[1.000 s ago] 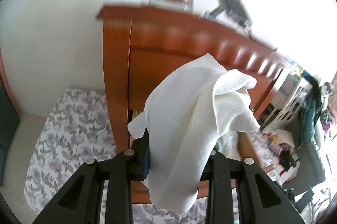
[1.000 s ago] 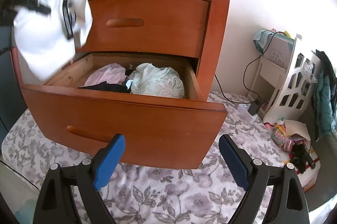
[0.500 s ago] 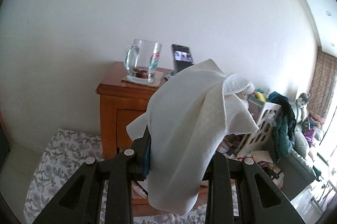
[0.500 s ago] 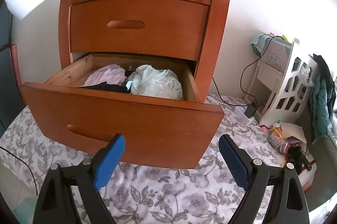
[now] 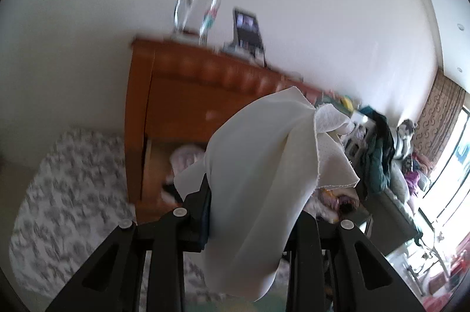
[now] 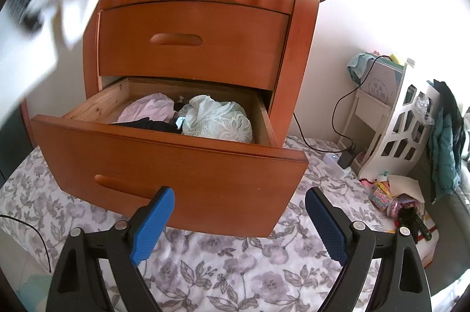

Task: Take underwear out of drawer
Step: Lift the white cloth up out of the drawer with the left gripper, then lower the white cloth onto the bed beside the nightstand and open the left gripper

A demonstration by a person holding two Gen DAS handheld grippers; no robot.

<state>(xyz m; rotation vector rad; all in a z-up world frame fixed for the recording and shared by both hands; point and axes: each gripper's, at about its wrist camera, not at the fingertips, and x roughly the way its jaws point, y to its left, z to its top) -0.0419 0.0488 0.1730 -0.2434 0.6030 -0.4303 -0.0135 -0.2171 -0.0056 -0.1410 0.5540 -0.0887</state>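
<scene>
A: White cotton underwear hangs pinched in my left hand-held gripper, clear of the open wooden drawer.

B: Right hand-held gripper?

A: Spread, empty. Maintain clamp; carry clear.

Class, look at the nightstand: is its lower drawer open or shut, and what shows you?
Open. The lower drawer is pulled well out from the nightstand, so the pale green lace garment and pink garment inside show.

My left wrist camera looks down from left of the nightstand (blurred); my right faces its open bottom drawer closely. Both share the nightstand.
</scene>
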